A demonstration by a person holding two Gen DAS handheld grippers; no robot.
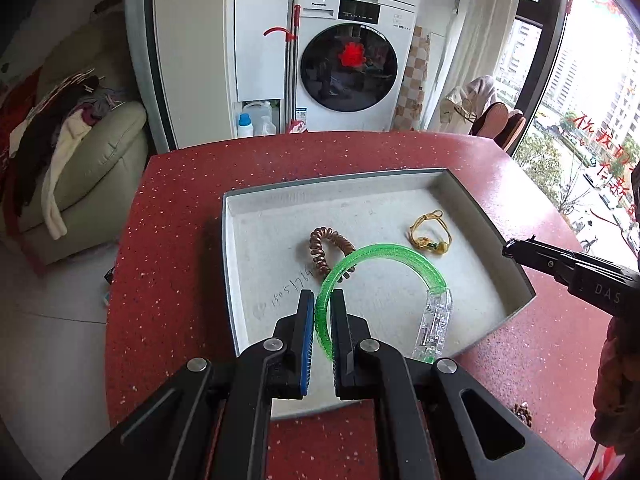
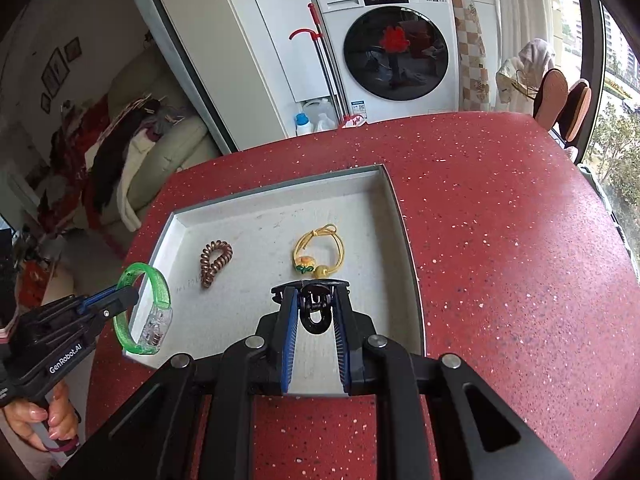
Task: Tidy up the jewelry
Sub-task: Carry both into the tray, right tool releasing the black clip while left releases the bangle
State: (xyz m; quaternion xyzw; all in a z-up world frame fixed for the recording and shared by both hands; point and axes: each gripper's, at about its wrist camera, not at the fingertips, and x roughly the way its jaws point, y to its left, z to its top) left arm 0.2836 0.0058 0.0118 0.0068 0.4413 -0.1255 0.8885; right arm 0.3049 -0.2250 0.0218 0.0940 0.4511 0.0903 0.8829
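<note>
My left gripper (image 1: 321, 300) is shut on a translucent green bracelet (image 1: 384, 254) with a clear clasp box (image 1: 434, 326), held above the near left part of a shallow grey tray (image 1: 240, 216). The same green bracelet (image 2: 158, 284) hangs from the left gripper (image 2: 124, 294) in the right wrist view. My right gripper (image 2: 316, 292) is shut on a black hair claw clip (image 2: 317, 310) over the tray's near right area (image 2: 404, 240). On the tray floor lie a brown spiral hair tie (image 1: 328, 250) (image 2: 214, 258) and a yellow cord bracelet with beads (image 1: 430, 234) (image 2: 320, 252).
The tray sits on a red speckled countertop (image 1: 180, 208) (image 2: 500, 240). Brown beads (image 1: 524, 414) lie on the counter at the near right. Behind stand a washing machine (image 1: 352, 64), detergent bottles (image 1: 256, 120) and a sofa with clothes (image 1: 80, 140). A hand (image 2: 44, 420) grips the left handle.
</note>
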